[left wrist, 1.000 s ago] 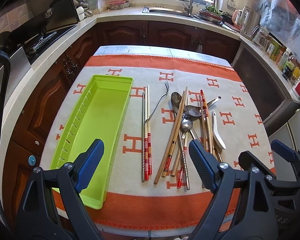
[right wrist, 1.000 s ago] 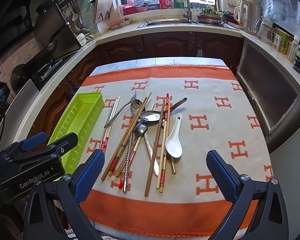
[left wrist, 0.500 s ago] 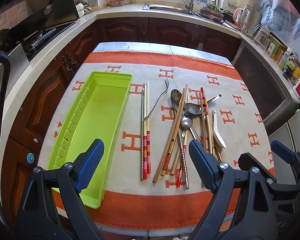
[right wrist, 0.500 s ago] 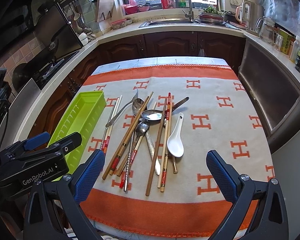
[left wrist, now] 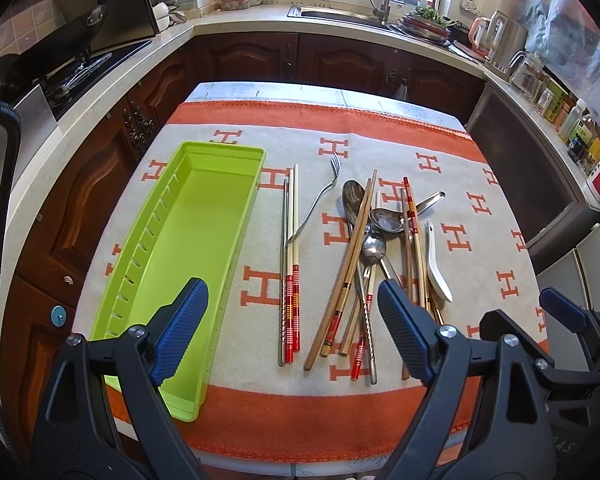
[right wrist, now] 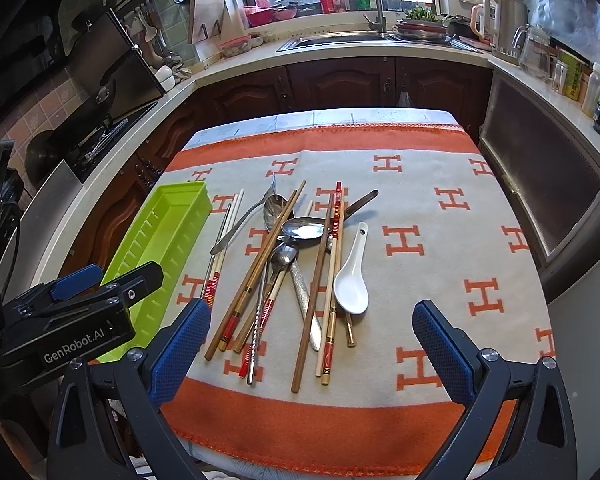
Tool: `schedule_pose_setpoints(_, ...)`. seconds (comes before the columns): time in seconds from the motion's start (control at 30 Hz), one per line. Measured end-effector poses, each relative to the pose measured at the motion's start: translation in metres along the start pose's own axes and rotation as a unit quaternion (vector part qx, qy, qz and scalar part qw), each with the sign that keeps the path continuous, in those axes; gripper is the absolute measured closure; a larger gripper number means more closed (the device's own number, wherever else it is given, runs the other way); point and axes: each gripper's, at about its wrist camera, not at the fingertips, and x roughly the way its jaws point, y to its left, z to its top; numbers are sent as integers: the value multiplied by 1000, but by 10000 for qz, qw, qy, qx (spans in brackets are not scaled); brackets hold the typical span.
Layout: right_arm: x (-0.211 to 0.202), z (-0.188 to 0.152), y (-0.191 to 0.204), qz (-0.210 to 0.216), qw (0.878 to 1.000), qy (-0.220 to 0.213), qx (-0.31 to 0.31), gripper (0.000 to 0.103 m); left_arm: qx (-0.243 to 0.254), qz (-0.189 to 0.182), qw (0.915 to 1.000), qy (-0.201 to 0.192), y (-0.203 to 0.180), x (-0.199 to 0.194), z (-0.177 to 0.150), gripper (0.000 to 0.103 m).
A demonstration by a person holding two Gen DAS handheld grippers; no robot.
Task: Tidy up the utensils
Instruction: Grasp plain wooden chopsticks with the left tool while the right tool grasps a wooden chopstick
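Where steel crosses bamboo: glossy ceramic spoon (right wrist: 352,280)

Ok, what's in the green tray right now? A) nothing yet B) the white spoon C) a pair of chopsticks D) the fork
A: the green tray shows only its bare floor, while the fork, chopsticks and white spoon all lie on the cloth beside it.
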Motion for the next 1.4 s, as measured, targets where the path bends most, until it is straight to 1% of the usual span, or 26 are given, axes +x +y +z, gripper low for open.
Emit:
schedule_pose_setpoints(0.2, 2, 6, -10, 14, 10000, -6, 79, 1, -74, -113, 9999, -41, 4, 2, 10, 18)
schedule_pose_setpoints(0.23, 3, 8, -11, 37, 10000, 8, 87, 3, -60, -144, 9999, -58, 4, 3, 11, 18)
schedule_pose_setpoints(0.3, 5, 11, -15, 82, 9999, 40, 116, 7, 16, -249, 9997, -83, 3, 3, 14, 18)
schedule_pose_setpoints(0.33, 7, 13, -16, 110, 9999, 53, 120, 11, 84, -344, 9993, -82, 2, 4, 16, 18)
schedule_pose_setpoints(0.37, 8, 15, -18, 136, 9998, 65, 121, 16, 167, -453, 9988, -57, -1, 6, 17, 18)
schedule_pose_setpoints(0.47, 16, 21, -23, 206, 9996, 128, 136, 24, 449, -695, 9965, 115, -12, 14, 20, 18)
schedule_pose_setpoints(0.6, 32, 30, -31, 433, 9985, 266, 224, 35, 714, -659, 9948, 317, -25, 35, 25, 18)
schedule_pose_setpoints(0.67, 43, 36, -38, 572, 9972, 373, 318, 43, 804, -589, 9941, 433, -31, 51, 27, 18)
schedule_pose_setpoints(0.77, 61, 46, -51, 737, 9951, 488, 448, 46, 865, -538, 9933, 537, -34, 74, 28, 18)
schedule_pose_setpoints(0.8, 68, 50, -55, 813, 9941, 536, 487, 48, 835, -553, 9929, 637, -34, 85, 29, 18)
schedule_pose_setpoints(0.83, 76, 53, -59, 889, 9928, 602, 535, 51, 758, -644, 9922, 750, -33, 95, 30, 19)
schedule_pose_setpoints(0.87, 82, 55, -63, 943, 9917, 654, 571, 55, 643, -749, 9913, 867, -31, 106, 32, 21)
schedule_pose_setpoints(0.9, 91, 58, -68, 1029, 9901, 727, 624, 56, 553, -818, 9905, 957, -29, 113, 31, 31)
schedule_pose_setpoints(0.93, 96, 59, -71, 1067, 9892, 766, 644, 60, 479, -882, 9893, 1061, -27, 121, 32, 42)
schedule_pose_setpoints(0.97, 104, 60, -74, 1142, 9877, 825, 673, 63, 444, -928, 9882, 1136, -27, 128, 33, 47)
schedule_pose_setpoints(1.03, 120, 62, -78, 1263, 9851, 930, 711, 68, 403, -1011, 9854, 1307, -27, 143, 34, 60)
schedule_pose_setpoints(1.13, 139, 62, -80, 1331, 9831, 1059, 677, 73, 370, -990, 9844, 1408, -28, 157, 35, 71)
schedule_pose_setpoints(1.23, 163, 62, -77, 1360, 9818, 1197, 574, 77, 343, -991, 9833, 1488, -28, 167, 34, 78)
schedule_pose_setpoints(1.3, 177, 61, -75, 1294, 9820, 1273, 513, 81, 294, -1010, 9826, 1531, -25, 170, 34, 81)
schedule_pose_setpoints(1.37, 189, 61, -74, 1278, 9814, 1347, 477, 87, 277, -1012, 9826, 1530, -24, 171, 35, 83)
schedule_pose_setpoints(1.4, 192, 61, -71, 1271, 9815, 1364, 442, 87, 288, -1001, 9829, 1521, -24, 171, 35, 83)
